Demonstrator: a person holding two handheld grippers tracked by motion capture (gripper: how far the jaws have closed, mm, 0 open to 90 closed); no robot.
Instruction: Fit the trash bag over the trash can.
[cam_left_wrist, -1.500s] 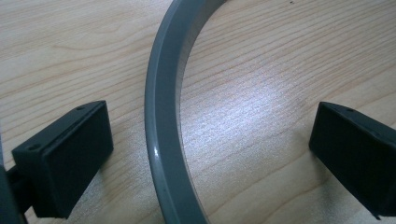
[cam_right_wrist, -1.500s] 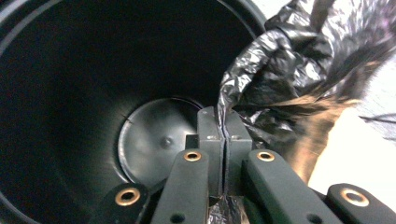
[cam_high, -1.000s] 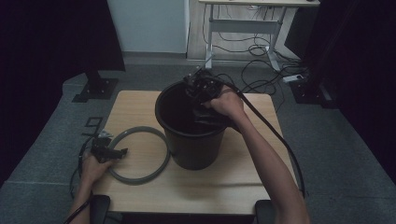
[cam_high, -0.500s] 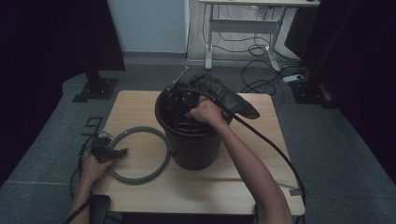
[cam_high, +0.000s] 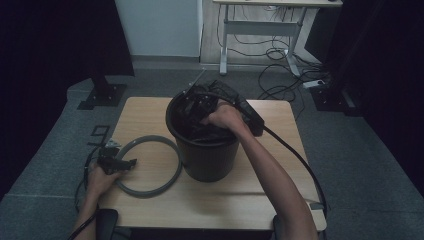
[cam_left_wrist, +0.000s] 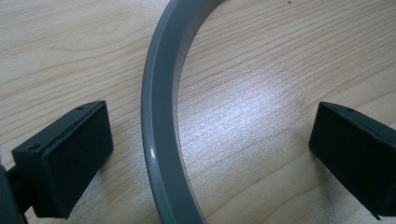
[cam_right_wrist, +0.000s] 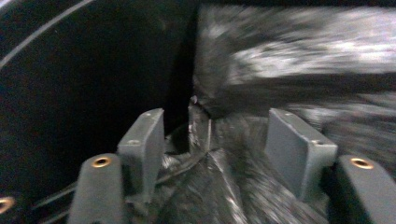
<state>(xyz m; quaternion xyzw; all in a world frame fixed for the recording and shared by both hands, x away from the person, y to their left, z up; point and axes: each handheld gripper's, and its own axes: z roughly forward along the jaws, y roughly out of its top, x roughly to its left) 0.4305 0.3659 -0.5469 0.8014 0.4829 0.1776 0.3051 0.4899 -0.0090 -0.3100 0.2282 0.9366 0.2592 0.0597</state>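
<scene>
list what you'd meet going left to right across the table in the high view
left gripper in the person's left hand → grey plastic ring lying flat on the wooden table → black round bucket → thick black cable trailing from the right gripper

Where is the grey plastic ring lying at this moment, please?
In the high view the grey plastic ring lies flat on the wooden table, at its front left, close beside the black bucket. The open left gripper straddles its left edge.
</scene>
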